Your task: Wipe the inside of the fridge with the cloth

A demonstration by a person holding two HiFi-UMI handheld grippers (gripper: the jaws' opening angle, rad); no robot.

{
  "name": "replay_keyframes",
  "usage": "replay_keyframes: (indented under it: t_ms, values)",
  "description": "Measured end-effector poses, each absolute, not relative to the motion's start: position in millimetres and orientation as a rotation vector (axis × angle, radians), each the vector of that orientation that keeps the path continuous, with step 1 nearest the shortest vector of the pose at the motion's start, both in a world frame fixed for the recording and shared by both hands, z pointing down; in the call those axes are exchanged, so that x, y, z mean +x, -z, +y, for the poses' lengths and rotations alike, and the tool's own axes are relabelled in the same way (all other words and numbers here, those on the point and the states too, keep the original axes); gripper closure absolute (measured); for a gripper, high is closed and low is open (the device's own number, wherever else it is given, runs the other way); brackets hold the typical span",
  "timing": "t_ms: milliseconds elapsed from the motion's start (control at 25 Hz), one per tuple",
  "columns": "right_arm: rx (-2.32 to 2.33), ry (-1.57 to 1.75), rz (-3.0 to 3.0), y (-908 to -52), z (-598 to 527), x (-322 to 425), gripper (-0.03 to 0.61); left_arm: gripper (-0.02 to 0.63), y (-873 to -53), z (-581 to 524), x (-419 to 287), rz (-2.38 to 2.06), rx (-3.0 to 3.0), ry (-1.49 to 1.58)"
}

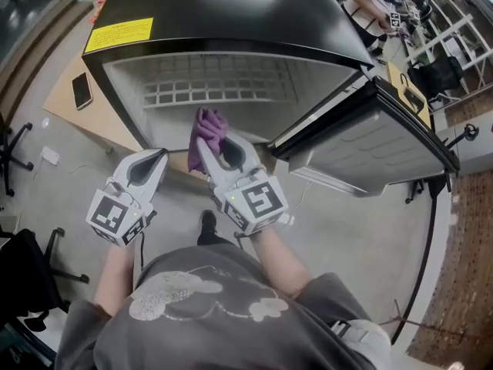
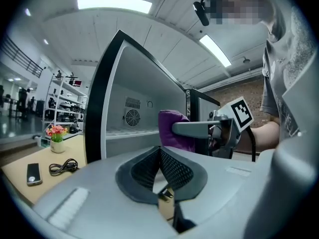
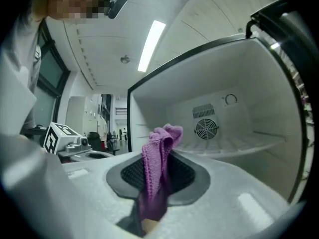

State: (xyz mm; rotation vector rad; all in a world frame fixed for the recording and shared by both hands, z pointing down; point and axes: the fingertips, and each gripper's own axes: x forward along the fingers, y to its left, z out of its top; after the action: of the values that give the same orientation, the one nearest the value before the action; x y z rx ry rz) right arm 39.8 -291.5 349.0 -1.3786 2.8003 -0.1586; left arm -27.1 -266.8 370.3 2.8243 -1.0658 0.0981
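Note:
A black fridge (image 1: 231, 21) stands open in front of me, its white inside (image 1: 223, 91) showing a wire shelf and a round fan grille (image 3: 206, 129) on the back wall. My right gripper (image 1: 212, 146) is shut on a purple cloth (image 1: 209, 129), held at the fridge's opening. The cloth (image 3: 158, 166) sticks up from between the jaws in the right gripper view and shows as a purple cloth (image 2: 175, 128) in the left one. My left gripper (image 1: 154, 160) is shut and holds nothing, just left of the right one, outside the fridge.
The fridge door (image 1: 370, 133) hangs open to the right. A wooden table (image 1: 73, 99) at the left carries a phone (image 1: 82, 89), a coiled cable (image 2: 63, 167) and a flower pot (image 2: 56, 135). An office chair (image 1: 23, 268) stands at the lower left. Another person (image 1: 370, 2) is behind the fridge.

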Motion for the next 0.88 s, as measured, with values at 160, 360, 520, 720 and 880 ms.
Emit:
replay_keyframes:
  t_ms: [160, 360, 520, 720, 880]
  values:
    - [-1.186, 0.082, 2.824, -309.6, -321.4, 19.9, 0.497, 0.597, -353.1, -287.4, -40.8, -1.216, 2.814, -0.09]
    - [-1.037, 0.097, 2.837, -284.3, -353.6, -15.6, 0.497, 0.597, -340.4, -301.9, -55.5, -1.371, 2.772, -0.073]
    - [-1.043, 0.134, 2.824, -276.1, -377.5, -42.5, 0.497, 0.597, -330.4, -300.4, -56.6, -1.365, 2.797, -0.066]
    - [-1.148, 0.177, 2.802, -277.5, -406.7, -50.2, 0.497, 0.597, -328.4, -295.5, -62.2, -1.297, 2.812, -0.014]
    - [-1.291, 0.189, 2.764, -276.7, -428.8, -38.4, 0.497, 0.597, -327.4, -291.0, -63.6, -1.203, 2.841, -0.019]
